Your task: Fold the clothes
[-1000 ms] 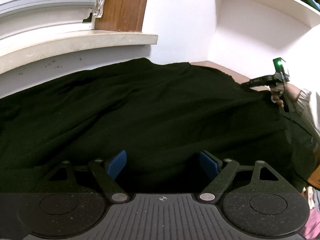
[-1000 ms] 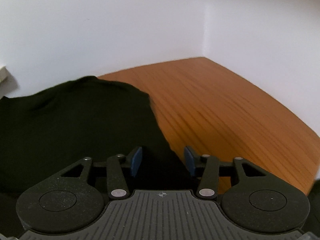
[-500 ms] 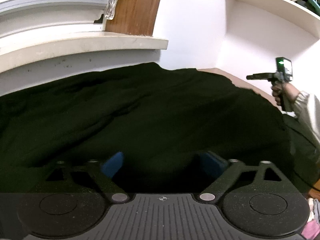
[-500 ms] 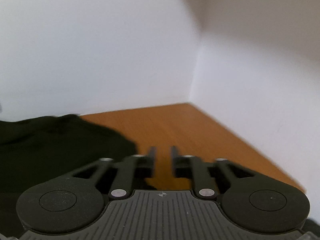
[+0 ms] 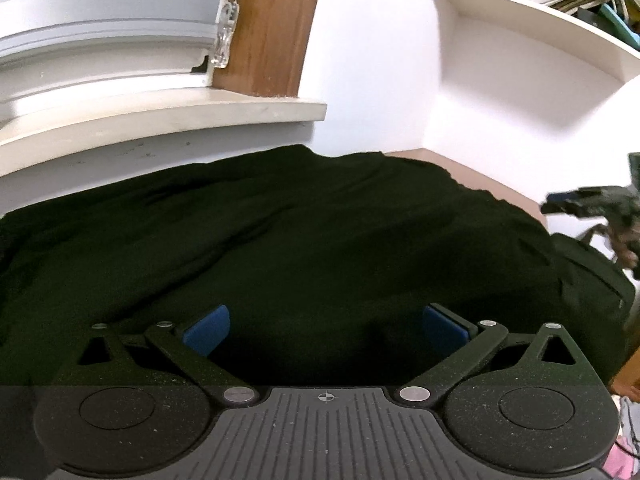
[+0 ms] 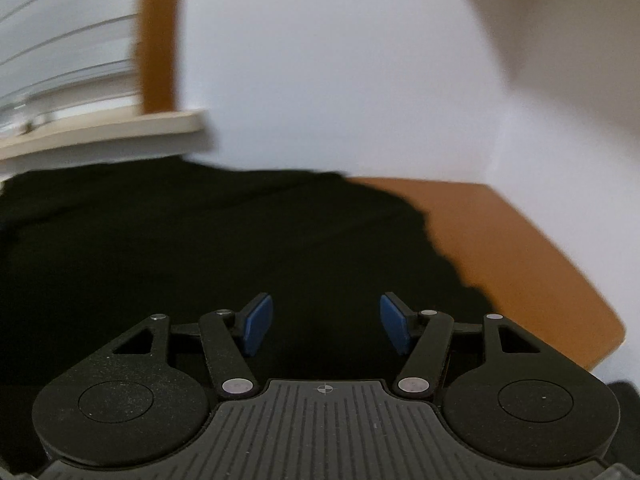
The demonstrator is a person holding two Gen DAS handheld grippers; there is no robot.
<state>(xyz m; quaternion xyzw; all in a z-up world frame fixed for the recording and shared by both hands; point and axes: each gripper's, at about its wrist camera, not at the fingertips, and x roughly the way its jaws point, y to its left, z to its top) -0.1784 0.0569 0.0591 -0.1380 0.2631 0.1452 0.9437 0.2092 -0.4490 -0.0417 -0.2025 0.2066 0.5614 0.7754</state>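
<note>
Covering the wooden table (image 6: pixel 520 248) — black garment (image 5: pixel 300 240); left gripper (image 5: pixel 326 330), right gripper (image 6: pixel 326 324) both spread, empty.

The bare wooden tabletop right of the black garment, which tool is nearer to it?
Right. The right tool hangs open over the black garment near its right edge, beside the bare wood; the left tool sits open over the garment's middle.

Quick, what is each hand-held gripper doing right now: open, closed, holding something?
Left hand-held gripper: open, holding nothing, over the black garment.
Right hand-held gripper: open, holding nothing, also over the garment.
</note>
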